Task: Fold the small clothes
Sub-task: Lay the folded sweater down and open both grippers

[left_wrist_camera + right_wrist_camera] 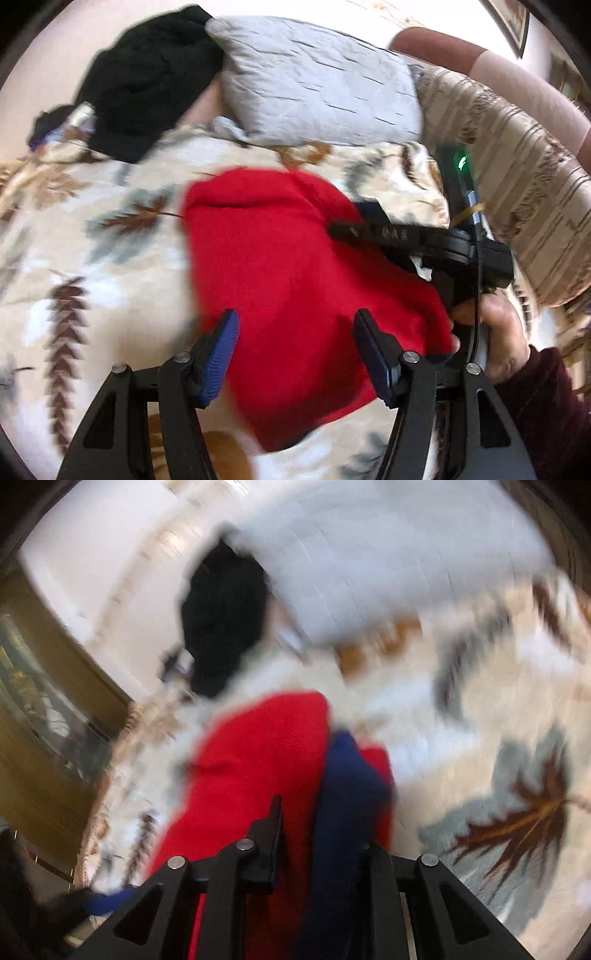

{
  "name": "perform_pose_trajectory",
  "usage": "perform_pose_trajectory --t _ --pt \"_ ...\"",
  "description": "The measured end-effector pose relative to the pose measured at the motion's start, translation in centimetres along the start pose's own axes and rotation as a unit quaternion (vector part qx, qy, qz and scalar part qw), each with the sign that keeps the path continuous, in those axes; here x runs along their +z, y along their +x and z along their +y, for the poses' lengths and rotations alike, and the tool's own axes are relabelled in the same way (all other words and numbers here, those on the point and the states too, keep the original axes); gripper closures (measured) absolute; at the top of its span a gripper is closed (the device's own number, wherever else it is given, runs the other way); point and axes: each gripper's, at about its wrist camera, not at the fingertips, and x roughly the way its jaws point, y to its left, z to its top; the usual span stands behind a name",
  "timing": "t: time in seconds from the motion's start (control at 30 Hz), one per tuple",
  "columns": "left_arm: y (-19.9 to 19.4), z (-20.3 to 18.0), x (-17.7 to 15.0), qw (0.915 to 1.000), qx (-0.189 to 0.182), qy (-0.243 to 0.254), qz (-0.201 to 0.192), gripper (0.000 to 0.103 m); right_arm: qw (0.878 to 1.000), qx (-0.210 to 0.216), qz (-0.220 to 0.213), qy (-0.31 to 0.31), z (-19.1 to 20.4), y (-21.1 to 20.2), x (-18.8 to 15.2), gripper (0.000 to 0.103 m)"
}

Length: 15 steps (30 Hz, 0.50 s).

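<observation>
The left gripper (295, 354) hung with jaws spread, empty, above 1 red garment (288, 280) on the leaf-print blanket (92, 240). Only the right wrist view showed the right gripper (317, 834) clenched on its navy trim (347, 797). Beyond lay 1 grey pillow (314, 85) and 1 black garment (147, 81).

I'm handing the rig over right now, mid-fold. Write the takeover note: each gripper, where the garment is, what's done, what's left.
Left gripper: open, poised over the near part of the red garment, holding nothing.
Right gripper: red cloth and a navy band run between its fingers; the view is too blurred to confirm a clamp.
Garment: on the leaf-print blanket, in front of the grey pillow, with a black garment beside the pillow.
Done: garment partly gathered.
Left: finish the fold and flatten it.
</observation>
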Motion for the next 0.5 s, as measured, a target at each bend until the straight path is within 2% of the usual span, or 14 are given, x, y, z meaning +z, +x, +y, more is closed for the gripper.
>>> perform_pose_trajectory --t 0.07,0.1,0.17,0.23,0.3,0.37,0.43,0.5 --pt "-1.0 1.6 -0.1 0.9986 0.050 0.000 -0.016 0.038 1.000 0.018 0.005 0.020 -0.4 -0.4 0.4 0.074" --pt "-1.1 2.5 -0.1 0.9962 0.085 0.004 -0.020 0.038 1.000 0.013 0.011 0.024 -0.2 -1.0 0.6 0.071" --pt "-0.2 3.8 -0.6 0.9926 0.121 0.005 -0.005 0.038 1.000 -0.004 -0.005 0.018 0.5 -3.2 0.7 0.070" --pt "1.3 4.6 -1.4 0.9917 0.126 -0.007 0.026 0.038 0.999 -0.026 -0.033 -0.002 1.0 -5.5 0.5 0.070" --pt "2.1 4.0 -1.8 0.9911 0.128 0.004 0.035 0.038 0.997 -0.039 -0.059 -0.015 1.4 -7.8 0.0 0.070" --pt "1.9 2.8 -2.3 0.9873 0.152 0.042 0.021 0.038 0.996 -0.011 -0.079 -0.046 2.7 -9.7 -0.5 0.070" --pt "1.5 2.1 -2.8 0.9853 0.158 0.064 0.014 0.038 0.995 0.023 -0.052 -0.087 4.7 -9.8 -1.7 0.070" --pt "1.7 2.3 -3.2 0.9857 0.156 0.061 0.019 0.038 0.993 0.033 -0.012 -0.110 5.8 -8.5 -3.1 0.070"
